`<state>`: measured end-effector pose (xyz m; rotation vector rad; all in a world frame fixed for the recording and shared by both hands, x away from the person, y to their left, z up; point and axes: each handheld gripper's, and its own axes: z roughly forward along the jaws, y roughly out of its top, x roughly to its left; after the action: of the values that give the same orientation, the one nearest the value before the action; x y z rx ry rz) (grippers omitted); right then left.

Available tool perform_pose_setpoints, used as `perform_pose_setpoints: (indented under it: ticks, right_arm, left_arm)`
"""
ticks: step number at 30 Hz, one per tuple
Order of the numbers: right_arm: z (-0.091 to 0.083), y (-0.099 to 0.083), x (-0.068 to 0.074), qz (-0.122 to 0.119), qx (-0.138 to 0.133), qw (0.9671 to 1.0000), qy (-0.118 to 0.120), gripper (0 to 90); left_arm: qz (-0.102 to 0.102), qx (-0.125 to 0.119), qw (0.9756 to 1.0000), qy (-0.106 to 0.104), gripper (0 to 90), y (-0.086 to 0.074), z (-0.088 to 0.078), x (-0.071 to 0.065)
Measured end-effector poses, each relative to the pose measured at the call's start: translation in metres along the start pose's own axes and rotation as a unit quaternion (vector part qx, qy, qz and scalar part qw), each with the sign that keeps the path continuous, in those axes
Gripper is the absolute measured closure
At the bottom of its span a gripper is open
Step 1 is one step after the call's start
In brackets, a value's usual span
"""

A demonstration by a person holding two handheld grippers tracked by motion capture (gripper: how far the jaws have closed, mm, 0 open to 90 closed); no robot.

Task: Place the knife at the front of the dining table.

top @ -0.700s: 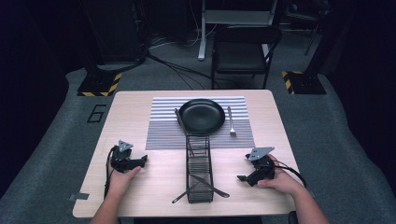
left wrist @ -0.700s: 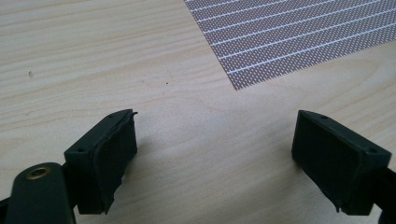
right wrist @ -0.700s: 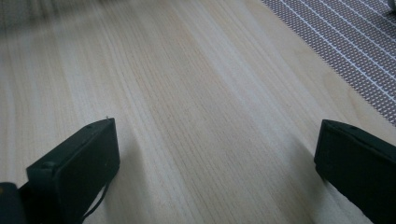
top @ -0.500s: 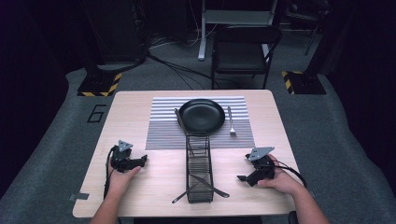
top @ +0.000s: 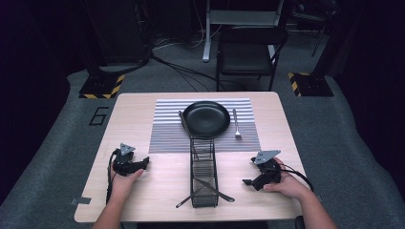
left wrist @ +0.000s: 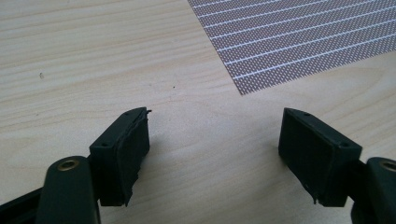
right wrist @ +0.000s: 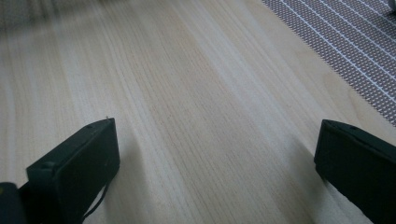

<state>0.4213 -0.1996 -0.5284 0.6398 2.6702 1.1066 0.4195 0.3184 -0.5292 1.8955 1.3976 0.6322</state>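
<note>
My left gripper [top: 141,162] rests low on the wooden table [top: 138,119] at the left, held by a hand, jaws wide apart with bare wood between them [left wrist: 212,140]. My right gripper [top: 250,182] rests at the right front, also open over bare wood [right wrist: 215,154]. A black plate [top: 207,118] lies on a striped placemat [top: 167,133], with a fork [top: 236,125] to its right and a knife [top: 184,123] to its left. A black wire basket [top: 204,171] lies in the middle between the two grippers, with cutlery [top: 215,191] sticking out near its front end.
The placemat's corner [left wrist: 289,42] lies ahead of the left gripper. A dark chair [top: 248,52] stands beyond the table's far edge. Cables trail from both grippers.
</note>
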Motion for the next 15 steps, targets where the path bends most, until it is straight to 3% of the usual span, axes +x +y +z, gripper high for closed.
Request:
perform_pose_setpoints:
  ticks: [5, 10, 13, 15]
  right_arm:
    - [0.000, 0.000, 0.000, 0.000, 0.000, 1.0000, 0.000, 0.0]
    - [0.000, 0.000, 0.000, 0.000, 0.000, 1.0000, 0.000, 0.0]
    - [0.000, 0.000, 0.000, 0.000, 0.000, 1.0000, -0.001, 0.0]
    - [0.000, 0.000, 0.000, 0.000, 0.000, 1.0000, 0.000, 0.0]
  left_arm:
    - [-0.001, 0.001, 1.0000, 0.000, 32.9, 0.000, -0.002, 0.000]
    - [-0.020, 0.011, 0.9997, -0.012, 41.9, 0.003, -0.006, -0.001]
    - [-0.009, 0.013, 0.9999, -0.005, 44.4, 0.005, -0.009, -0.007]
    - [-0.003, 0.009, 0.9998, -0.015, 45.0, 0.008, -0.012, -0.012]
